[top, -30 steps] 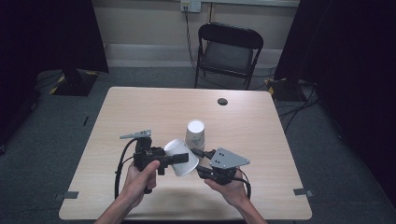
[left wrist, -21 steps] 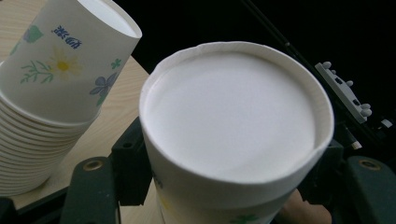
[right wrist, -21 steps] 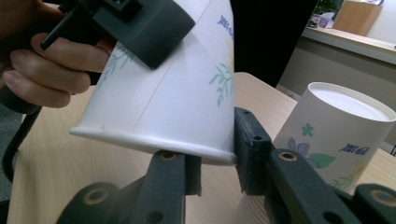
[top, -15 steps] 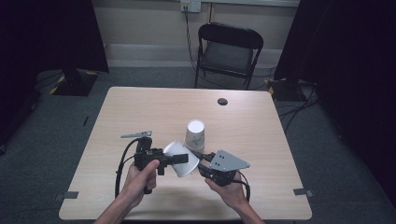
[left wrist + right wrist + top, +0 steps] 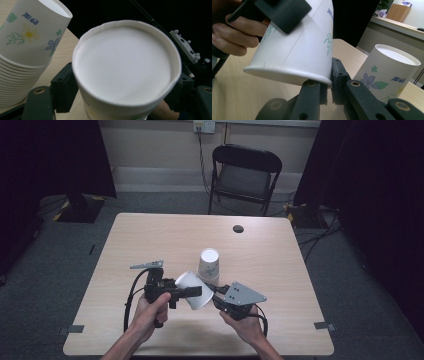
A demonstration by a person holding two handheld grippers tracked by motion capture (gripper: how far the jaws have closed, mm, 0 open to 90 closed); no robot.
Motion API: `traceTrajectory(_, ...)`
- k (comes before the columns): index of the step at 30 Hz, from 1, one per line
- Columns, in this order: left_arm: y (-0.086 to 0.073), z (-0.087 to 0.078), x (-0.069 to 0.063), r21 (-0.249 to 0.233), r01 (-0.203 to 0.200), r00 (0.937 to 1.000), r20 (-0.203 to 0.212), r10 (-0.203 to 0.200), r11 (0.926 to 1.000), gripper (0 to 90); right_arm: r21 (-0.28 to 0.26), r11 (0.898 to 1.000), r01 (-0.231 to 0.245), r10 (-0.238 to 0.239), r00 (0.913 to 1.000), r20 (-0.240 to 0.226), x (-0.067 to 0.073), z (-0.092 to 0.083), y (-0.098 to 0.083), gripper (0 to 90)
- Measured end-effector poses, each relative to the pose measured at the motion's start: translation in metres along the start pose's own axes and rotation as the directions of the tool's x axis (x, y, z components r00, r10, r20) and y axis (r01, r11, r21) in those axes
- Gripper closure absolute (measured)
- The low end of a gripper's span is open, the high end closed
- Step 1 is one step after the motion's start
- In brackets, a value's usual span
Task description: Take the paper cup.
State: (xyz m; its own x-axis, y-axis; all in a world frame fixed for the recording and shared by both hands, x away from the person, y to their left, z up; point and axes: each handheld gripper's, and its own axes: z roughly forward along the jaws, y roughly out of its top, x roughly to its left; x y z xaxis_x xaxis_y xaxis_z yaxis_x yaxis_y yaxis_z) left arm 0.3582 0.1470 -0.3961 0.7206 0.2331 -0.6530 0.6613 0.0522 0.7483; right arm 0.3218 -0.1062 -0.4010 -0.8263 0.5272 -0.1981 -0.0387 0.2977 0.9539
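Holding one paper cup [image 5: 192,288] tilted just beside the inverted cup stack [image 5: 208,265] — left gripper [image 5: 192,292] clamped across its body | right gripper [image 5: 216,292] pinching its rim | I'd keep both grips light — thin walls crush.

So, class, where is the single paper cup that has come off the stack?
In the high view the single cup is held tilted between the left gripper and right gripper, above the table's near middle, just in front of the cup stack.
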Motion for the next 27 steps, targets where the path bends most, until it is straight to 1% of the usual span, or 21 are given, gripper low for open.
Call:
traceTrajectory(1, 0.000, 0.000, 0.000, 0.004, -0.001, 1.0000, -0.003, 0.001, 1.0000, 22.5, 0.000, 1.000, -0.004, 0.004, 1.0000, -0.002, -0.001, -0.001, 0.000, 85.8)
traceTrajectory(5, 0.000, 0.000, 0.000, 0.006, -0.015, 0.9999, -0.006, 0.015, 0.9999, 20.2, -0.001, 1.000, -0.002, 0.002, 1.0000, -0.003, -0.002, -0.002, 0.000, 85.8)
traceTrajectory(7, 0.000, 0.000, -0.001, 0.003, -0.034, 0.9993, -0.018, 0.034, 0.9994, 17.5, -0.004, 1.000, -0.006, 0.006, 1.0000, 0.000, -0.003, -0.003, 0.001, 85.8)
traceTrajectory(10, 0.001, -0.002, -0.003, 0.004, -0.066, 0.9974, -0.027, 0.066, 0.9978, 16.6, -0.004, 1.000, -0.015, 0.015, 0.9999, -0.002, -0.005, -0.005, 0.001, 85.8)
traceTrajectory(11, 0.001, -0.003, -0.004, 0.011, -0.076, 0.9964, -0.038, 0.076, 0.9971, 16.2, -0.003, 1.000, -0.018, 0.018, 0.9998, -0.002, -0.005, -0.005, 0.001, 85.8)
traceTrajectory(12, 0.001, -0.003, -0.004, 0.011, -0.076, 0.9964, -0.038, 0.076, 0.9971, 15.3, -0.003, 1.000, -0.018, 0.018, 0.9998, -0.002, -0.005, -0.005, 0.001, 85.8)
traceTrajectory(13, 0.001, -0.004, -0.005, 0.017, -0.092, 0.9949, -0.040, 0.092, 0.9956, 15.6, -0.004, 1.000, -0.021, 0.021, 0.9998, 0.001, -0.006, -0.006, 0.001, 85.8)
traceTrajectory(14, 0.002, -0.005, -0.005, 0.018, -0.098, 0.9942, -0.044, 0.098, 0.9951, 15.6, -0.003, 1.000, -0.023, 0.023, 0.9997, 0.002, -0.007, -0.007, 0.001, 85.8)
traceTrajectory(16, 0.002, -0.006, -0.006, 0.018, -0.096, 0.9943, -0.046, 0.097, 0.9952, 15.7, -0.005, 1.000, -0.030, 0.030, 0.9995, 0.007, -0.008, -0.009, 0.002, 85.8)
traceTrajectory(21, 0.004, -0.011, -0.005, 0.012, -0.109, 0.9920, -0.062, 0.110, 0.9940, 17.4, -0.005, 0.999, -0.045, 0.045, 0.9988, 0.018, -0.012, -0.012, 0.003, 85.9)
traceTrajectory(22, 0.005, -0.013, -0.005, 0.008, -0.110, 0.9913, -0.072, 0.110, 0.9939, 18.3, -0.005, 0.998, -0.056, 0.056, 0.9983, 0.018, -0.015, -0.013, 0.003, 86.0)
traceTrajectory(23, 0.005, -0.013, -0.005, 0.008, -0.110, 0.9913, -0.072, 0.110, 0.9939, 18.7, -0.002, 0.998, -0.067, 0.067, 0.9976, 0.016, -0.015, -0.014, 0.003, 86.0)
traceTrajectory(26, 0.005, -0.016, -0.006, 0.016, -0.129, 0.9884, -0.079, 0.130, 0.9916, 19.4, 0.002, 0.997, -0.077, 0.077, 0.9969, 0.018, -0.017, -0.014, 0.002, 86.1)
traceTrajectory(27, 0.005, -0.016, -0.006, 0.011, -0.129, 0.9882, -0.082, 0.130, 0.9916, 19.6, 0.006, 0.997, -0.081, 0.081, 0.9966, 0.017, -0.017, -0.014, 0.002, 86.1)
